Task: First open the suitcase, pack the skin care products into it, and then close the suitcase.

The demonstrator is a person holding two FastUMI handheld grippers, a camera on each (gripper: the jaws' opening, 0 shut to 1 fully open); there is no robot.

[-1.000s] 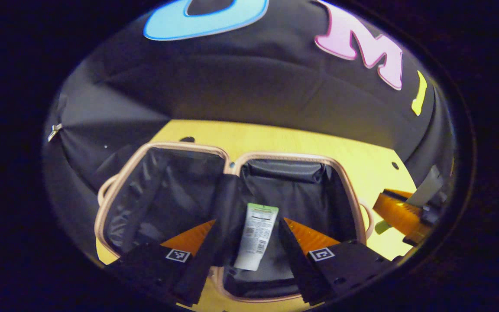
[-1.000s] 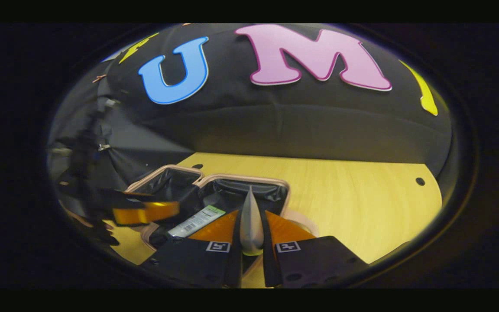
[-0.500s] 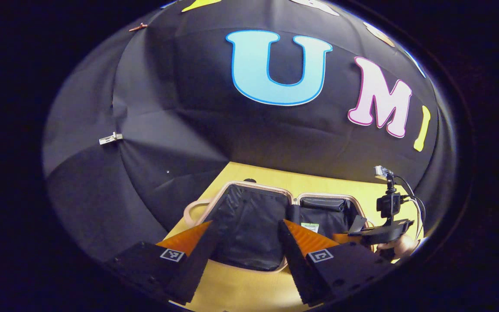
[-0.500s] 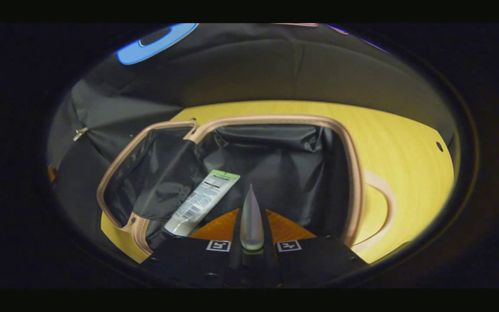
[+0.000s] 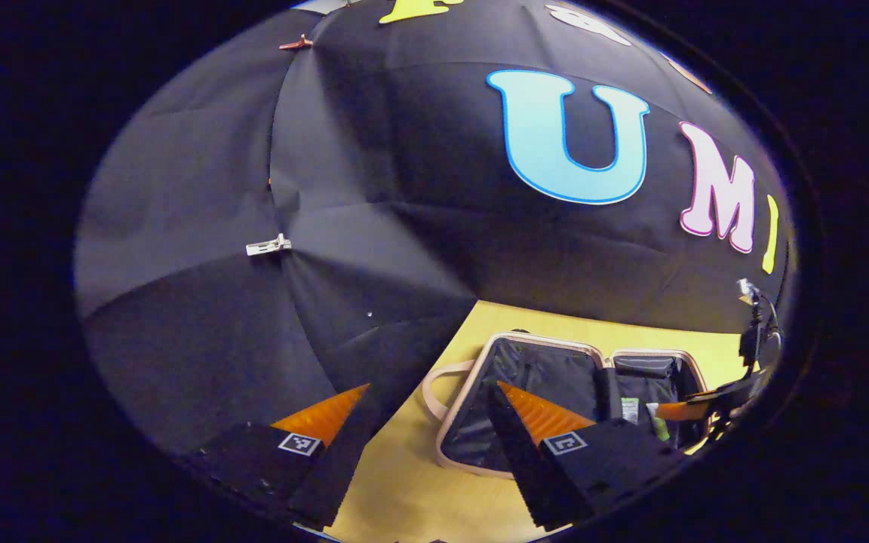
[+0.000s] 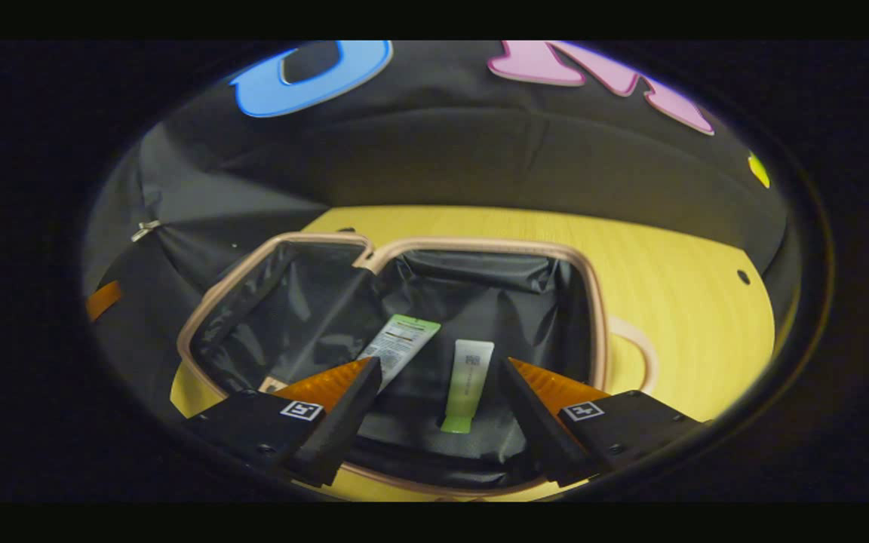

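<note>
Now right claw (image 6: pixel 434 377) spread above 2 flat tubes (image 6: pixel 467 383) in crinkly-lined suitcase (image 6: pixel 593 302); left claw (image 5: pixel 427 403) spread.

The right tongs' (image 6: pixel 434 392) left finger hides the lower end of the white tube (image 6: pixel 398 344).

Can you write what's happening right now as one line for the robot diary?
suitcase: open | two tubes inside | right gripper: open above them | left gripper: open, off to the side
</note>
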